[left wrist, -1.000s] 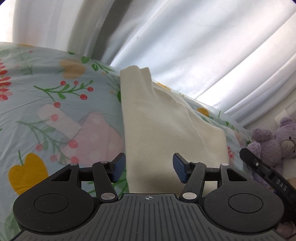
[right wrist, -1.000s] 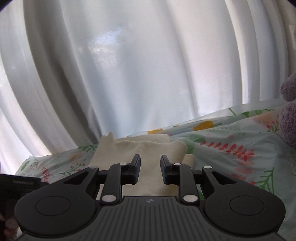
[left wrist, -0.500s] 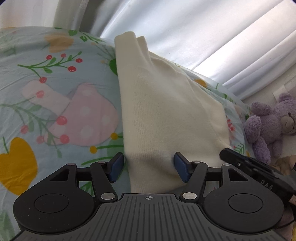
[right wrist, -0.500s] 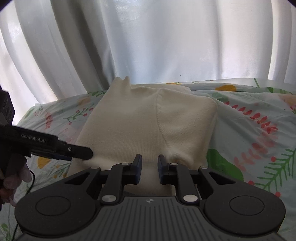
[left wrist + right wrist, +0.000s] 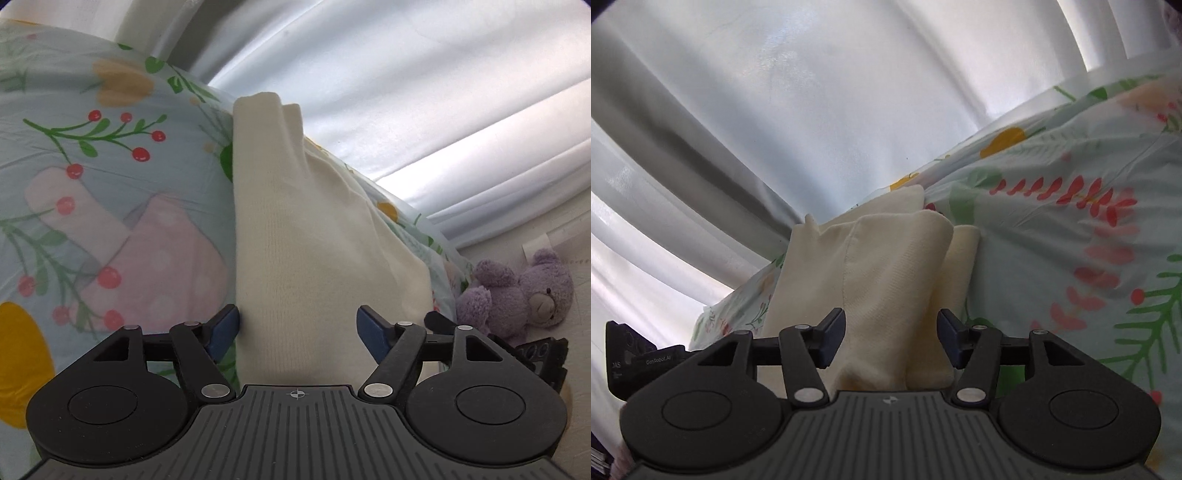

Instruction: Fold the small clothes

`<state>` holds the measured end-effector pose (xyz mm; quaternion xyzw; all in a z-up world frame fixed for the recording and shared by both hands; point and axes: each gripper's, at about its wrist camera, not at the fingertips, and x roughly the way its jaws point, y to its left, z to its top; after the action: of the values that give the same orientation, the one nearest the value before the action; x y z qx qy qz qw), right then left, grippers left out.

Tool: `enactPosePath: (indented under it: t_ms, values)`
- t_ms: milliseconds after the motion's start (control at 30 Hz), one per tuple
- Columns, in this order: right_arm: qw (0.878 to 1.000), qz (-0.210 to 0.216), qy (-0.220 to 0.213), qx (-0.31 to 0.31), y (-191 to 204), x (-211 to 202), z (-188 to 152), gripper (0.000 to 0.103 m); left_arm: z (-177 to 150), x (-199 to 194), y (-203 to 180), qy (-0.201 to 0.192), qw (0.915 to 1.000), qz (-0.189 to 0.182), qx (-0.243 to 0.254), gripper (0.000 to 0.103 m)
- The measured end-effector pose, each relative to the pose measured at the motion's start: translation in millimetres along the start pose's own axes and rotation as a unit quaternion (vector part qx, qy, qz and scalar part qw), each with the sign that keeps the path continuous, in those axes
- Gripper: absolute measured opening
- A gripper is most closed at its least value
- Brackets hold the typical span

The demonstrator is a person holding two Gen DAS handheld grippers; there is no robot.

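Cream knit garment (image 5: 314, 258), folded into a narrow stack, lying on the bed's floral sheet (image 5: 92, 166), far end toward the white curtain (image 5: 406, 92). Layered edges showing on the right side in the right wrist view (image 5: 882, 273). Left gripper (image 5: 297, 328) spread wide at the near end, blue pads straddling the cloth. Right gripper (image 5: 891, 338) likewise spread apart over the near edge, gripping nothing. Purple teddy bear (image 5: 524, 295) off to the right, beyond the sheet's edge.
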<state>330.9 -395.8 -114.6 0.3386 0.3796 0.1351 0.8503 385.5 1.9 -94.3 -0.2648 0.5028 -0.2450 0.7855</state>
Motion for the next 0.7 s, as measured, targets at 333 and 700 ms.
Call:
enactPosePath:
  t_ms: [333,700]
  values:
    - [0.997,0.053,0.027,0.040,-18,37,23,0.057,23,32,14,0.002,0.9987,-0.031,-0.039,0.074]
    - [0.999,0.024,0.034,0.003,-17,29,32,0.055,24,31,17,-0.001,0.9997,-0.018,-0.019,0.067]
